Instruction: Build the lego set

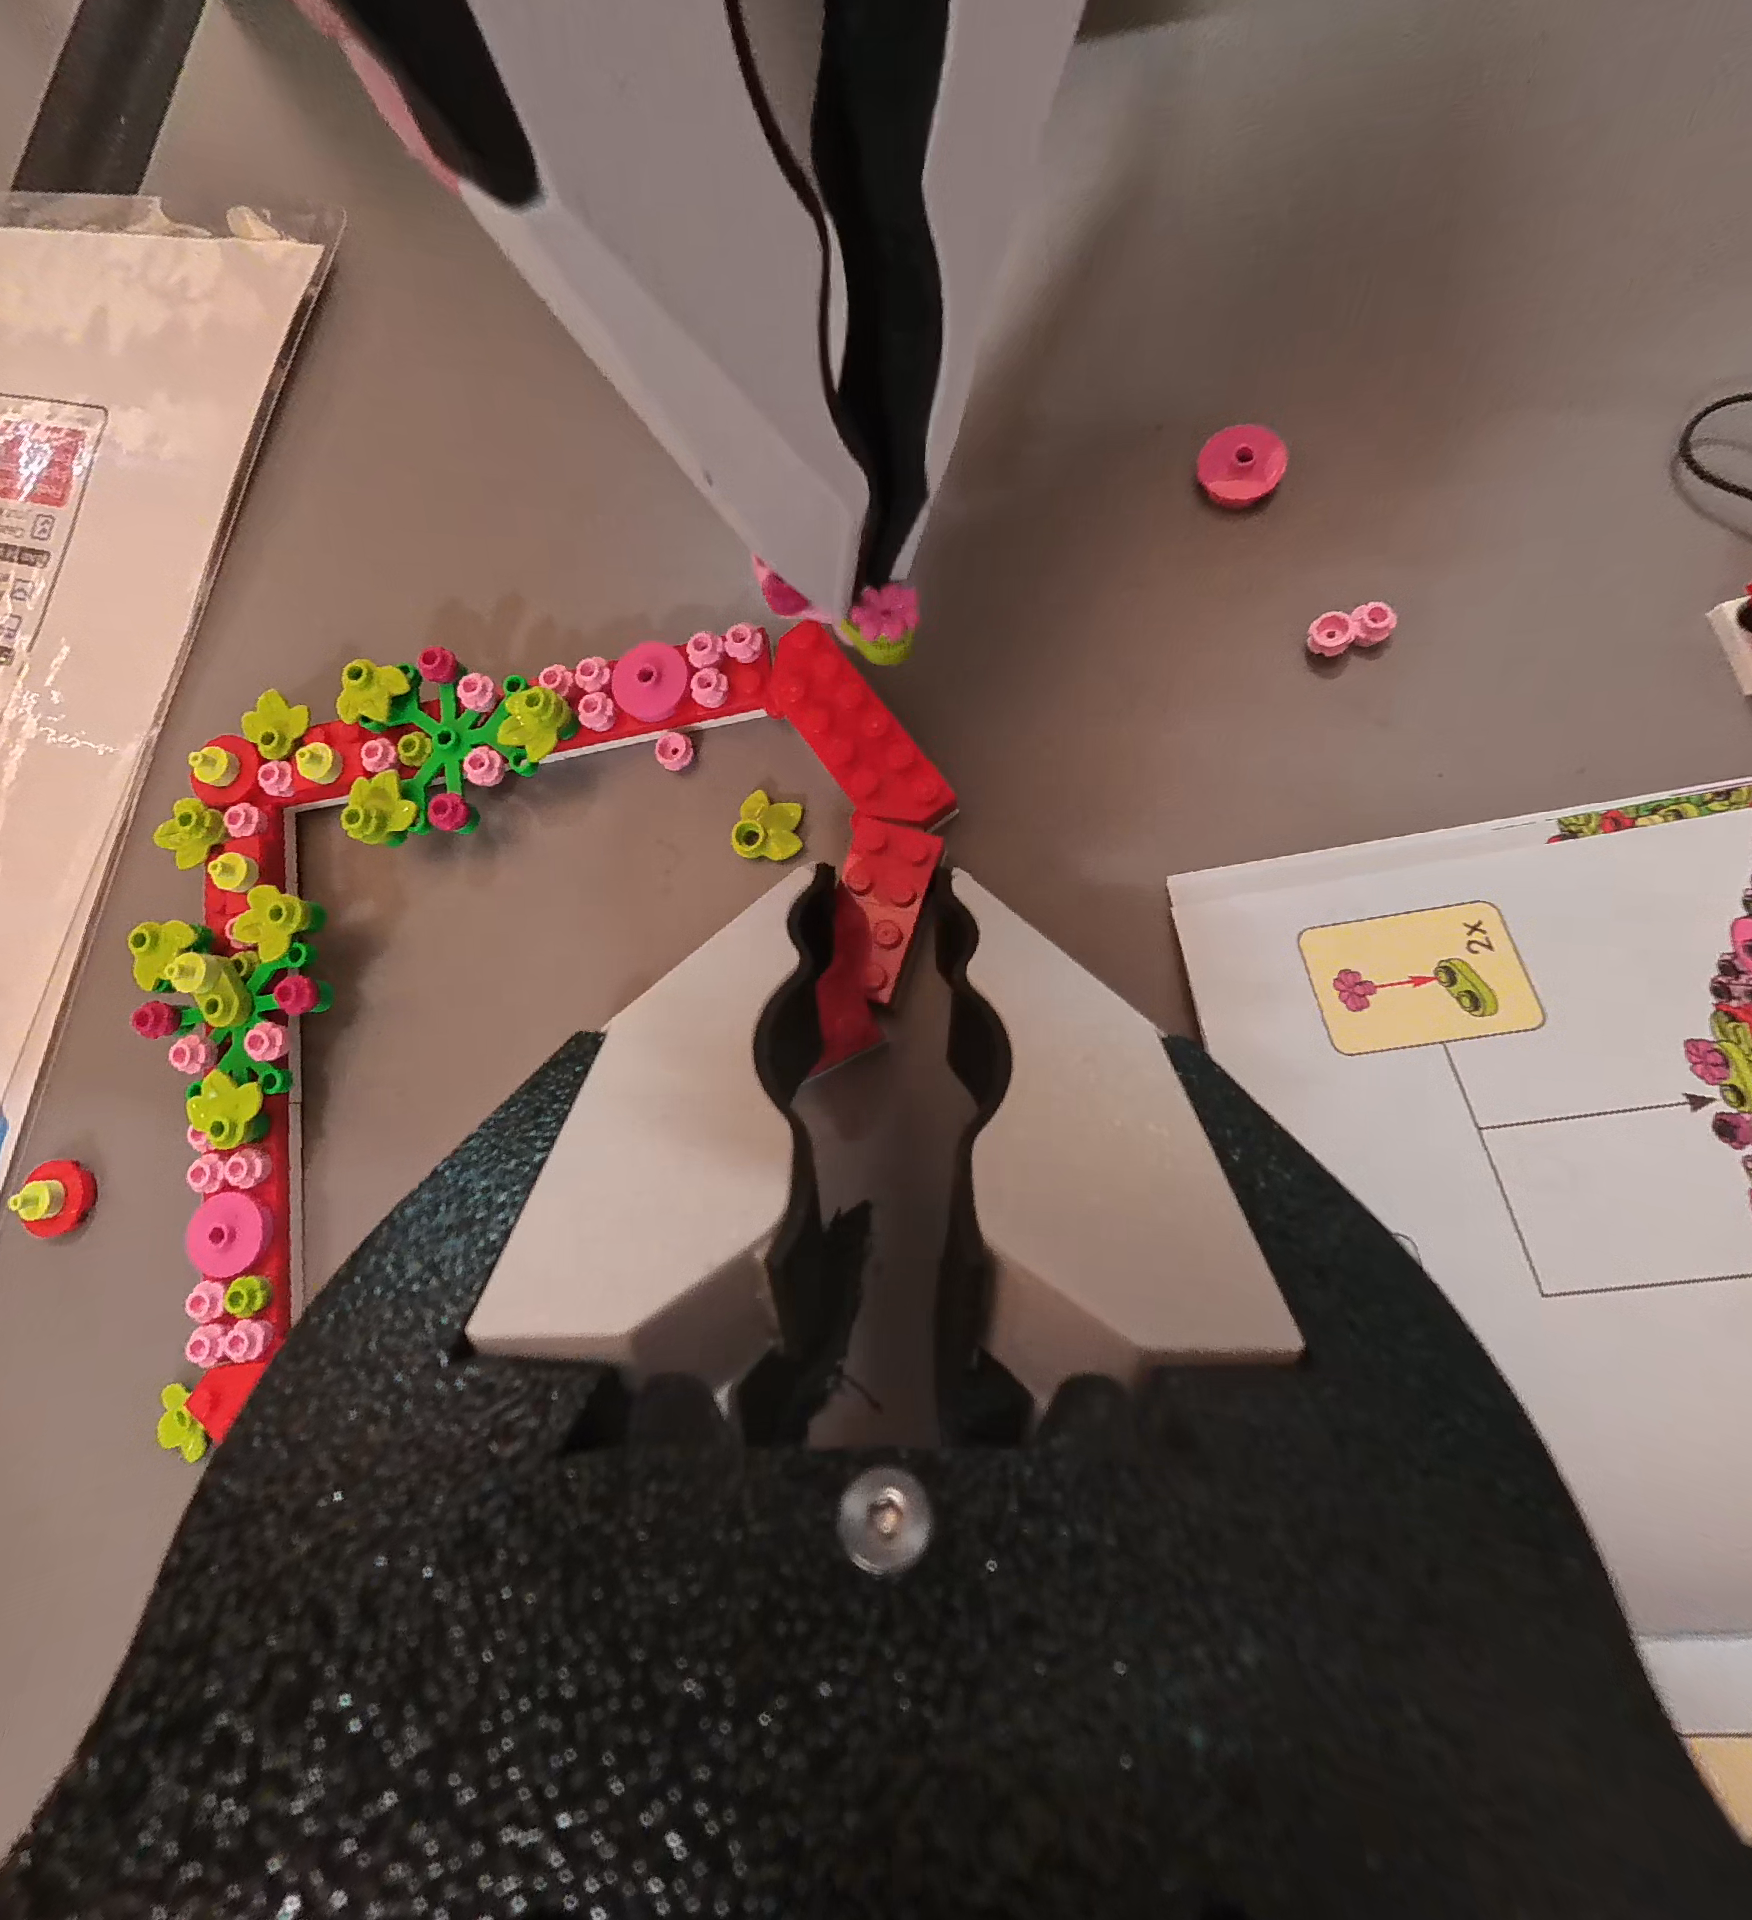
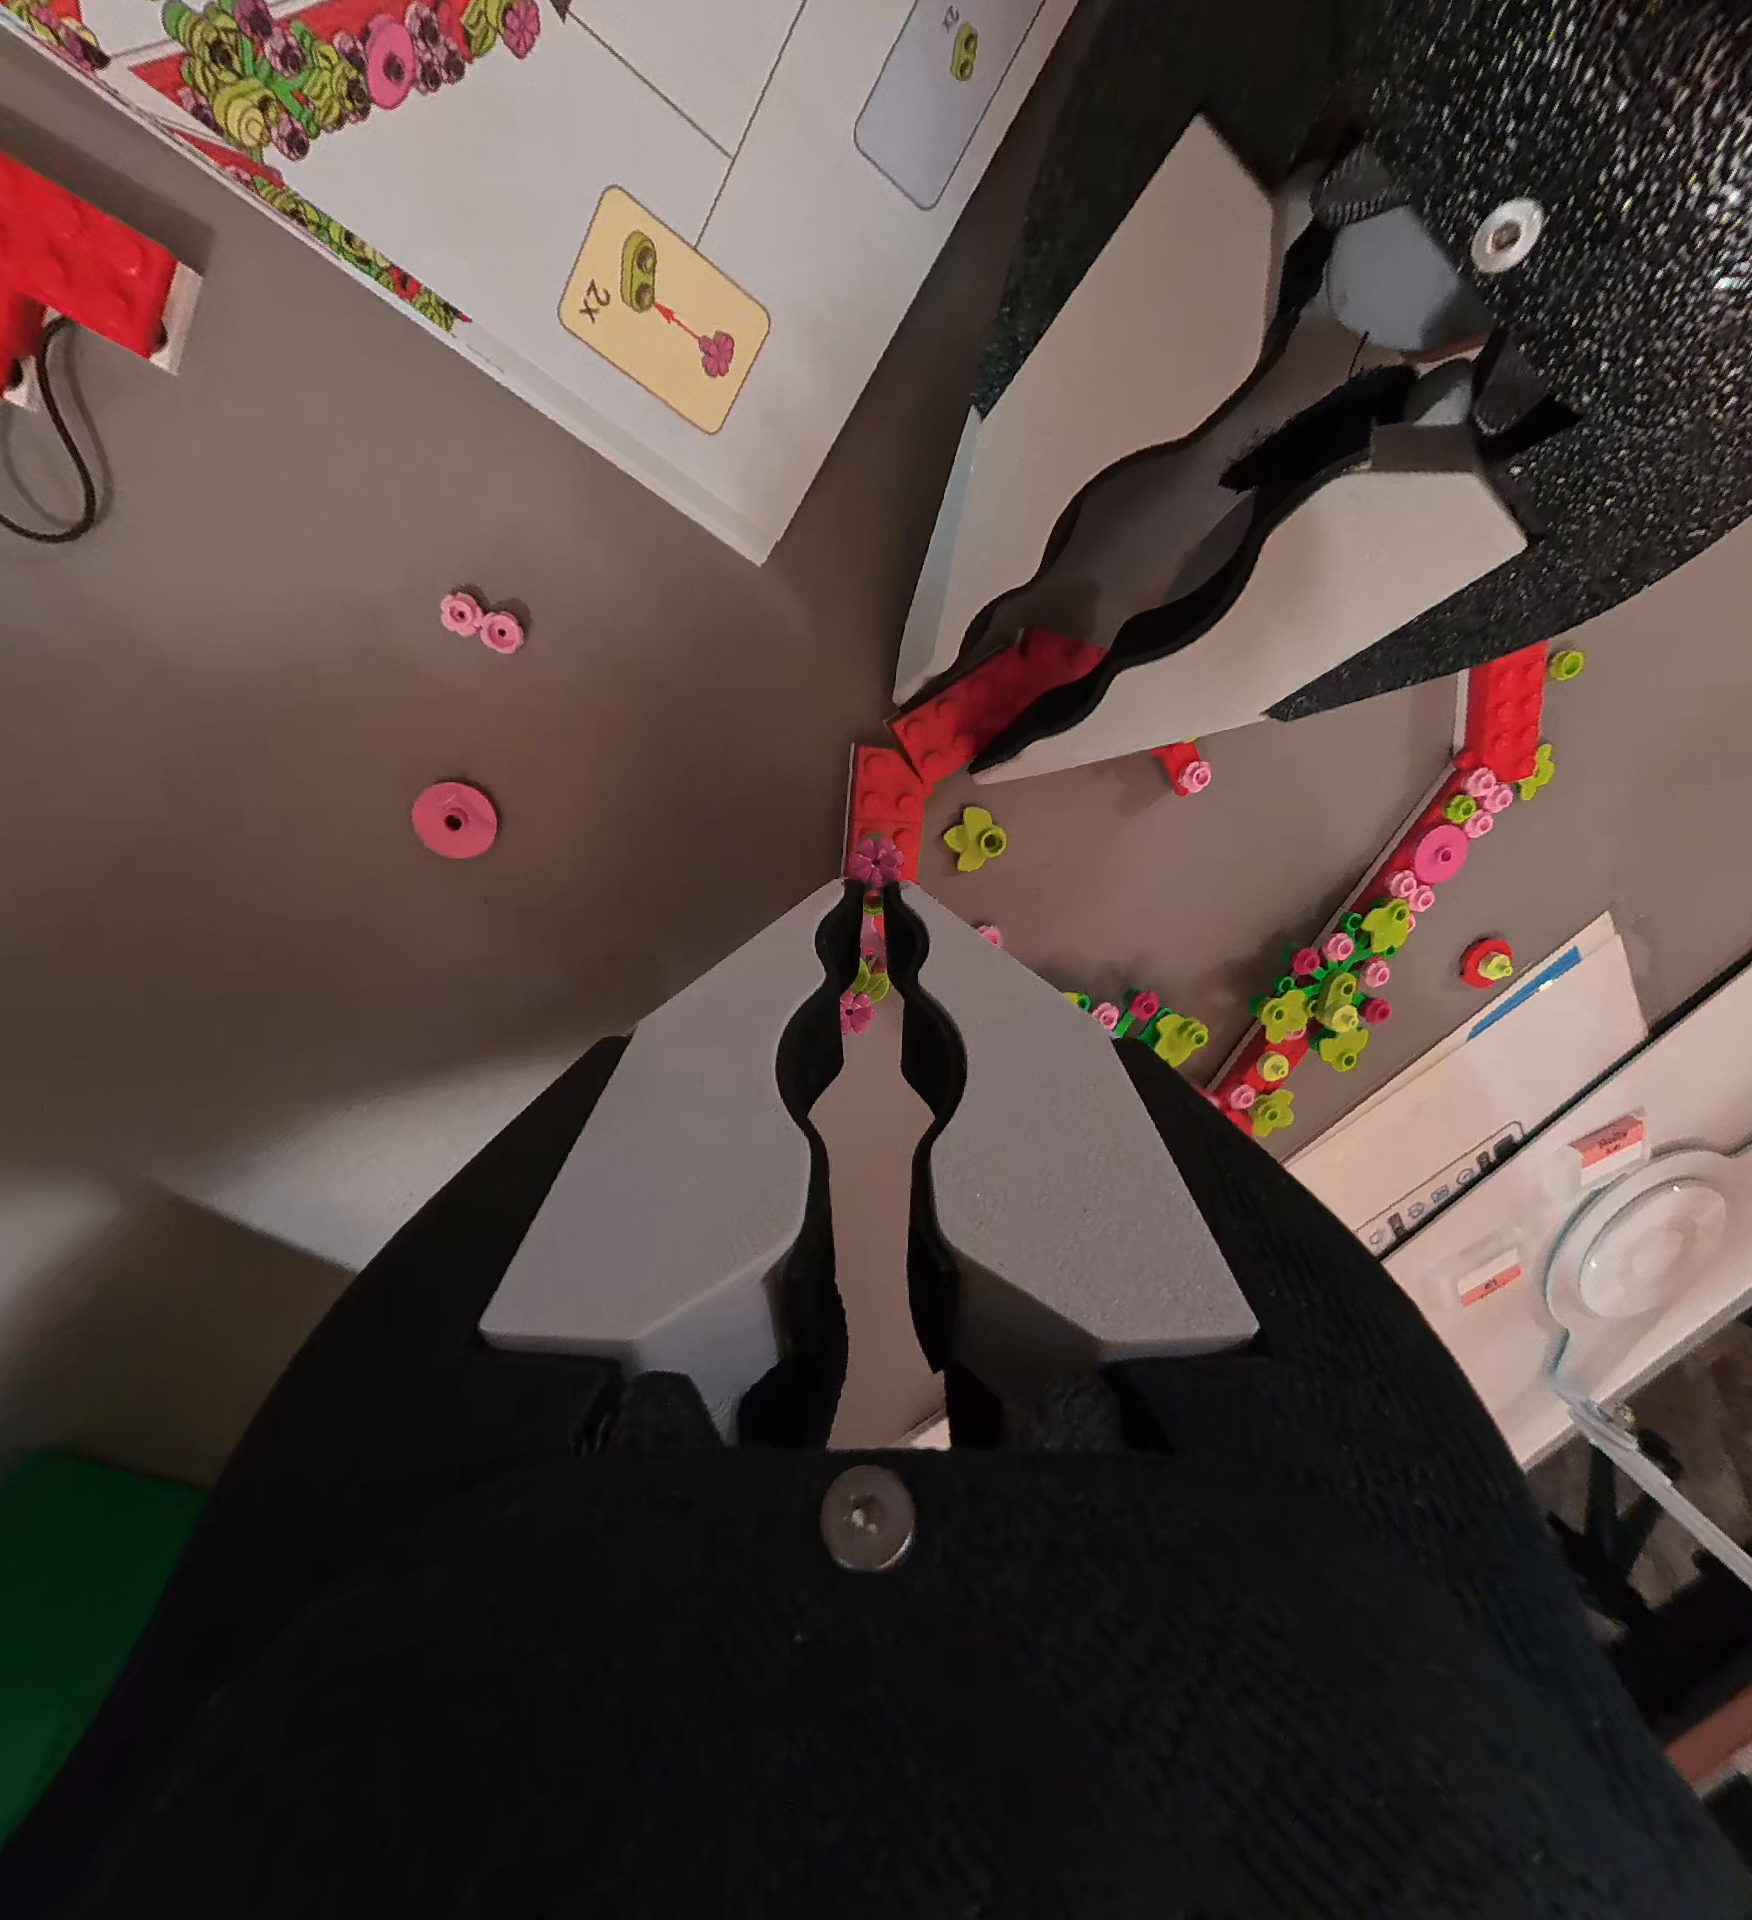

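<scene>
At centre frame of the left wrist view lies the red frame [image 1: 867, 748], a heart-shaped outline of plates flat on the grey table [image 1: 1111, 675]; its left and upper-left runs carry flowers and leaves, its right run has bare studs.

Left gripper [image 1: 882, 883] is clenched on the bare red plates at the frame's right side, bracing it. Right gripper [image 2: 877, 899] comes in from the top of that view, clamped on a pink flower [image 2: 874, 860] seated on a lime plate [image 1: 887, 649]; this sub-assembly hangs just above the bare red studs at the frame's upper corner. We cannot tell whether it touches them.

Step in hand, as we judge it: placing a flower-on-lime-plate unit, as the open manual [image 1: 1474, 1091] at right depicts.

Next move calls for lining the lime plate up with the studs and pressing straight down while the left gripper holds the frame.

Loose spares: magenta disc [image 1: 1241, 465] and pale pink pair [image 1: 1352, 627] at upper right, lime leaf [image 1: 766, 826] inside the frame.
</scene>
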{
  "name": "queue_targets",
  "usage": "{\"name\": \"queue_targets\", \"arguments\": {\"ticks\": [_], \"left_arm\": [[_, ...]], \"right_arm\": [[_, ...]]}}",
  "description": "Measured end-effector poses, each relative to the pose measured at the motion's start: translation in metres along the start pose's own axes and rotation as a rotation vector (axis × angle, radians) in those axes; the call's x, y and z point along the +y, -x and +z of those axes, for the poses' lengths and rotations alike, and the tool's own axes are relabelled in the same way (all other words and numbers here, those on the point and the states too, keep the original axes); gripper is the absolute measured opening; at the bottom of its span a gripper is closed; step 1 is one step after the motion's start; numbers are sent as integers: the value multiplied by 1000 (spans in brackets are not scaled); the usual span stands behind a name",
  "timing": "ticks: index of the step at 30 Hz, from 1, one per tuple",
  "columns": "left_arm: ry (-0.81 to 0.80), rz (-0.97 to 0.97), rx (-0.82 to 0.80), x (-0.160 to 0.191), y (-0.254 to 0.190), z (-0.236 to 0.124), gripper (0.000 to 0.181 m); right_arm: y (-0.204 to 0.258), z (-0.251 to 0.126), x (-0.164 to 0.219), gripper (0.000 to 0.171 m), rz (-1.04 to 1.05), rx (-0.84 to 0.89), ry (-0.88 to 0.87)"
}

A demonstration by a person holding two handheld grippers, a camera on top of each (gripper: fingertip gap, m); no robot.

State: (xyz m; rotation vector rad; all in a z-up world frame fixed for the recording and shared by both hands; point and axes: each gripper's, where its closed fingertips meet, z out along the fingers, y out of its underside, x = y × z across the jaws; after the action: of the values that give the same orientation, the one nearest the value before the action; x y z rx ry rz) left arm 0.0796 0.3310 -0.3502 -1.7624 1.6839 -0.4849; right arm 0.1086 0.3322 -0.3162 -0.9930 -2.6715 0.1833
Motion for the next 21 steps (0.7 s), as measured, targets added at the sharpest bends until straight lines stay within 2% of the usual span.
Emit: {"name": "queue_targets", "arguments": {"ticks": [9, 21], "left_arm": [[5, 42, 26, 1, 1, -1, 17], [-92, 68, 29, 2, 2, -2, 16]], "right_arm": [[-10, 12, 6, 2, 23, -6, 5], [-8, 24, -6, 2, -106, -78, 57]]}}
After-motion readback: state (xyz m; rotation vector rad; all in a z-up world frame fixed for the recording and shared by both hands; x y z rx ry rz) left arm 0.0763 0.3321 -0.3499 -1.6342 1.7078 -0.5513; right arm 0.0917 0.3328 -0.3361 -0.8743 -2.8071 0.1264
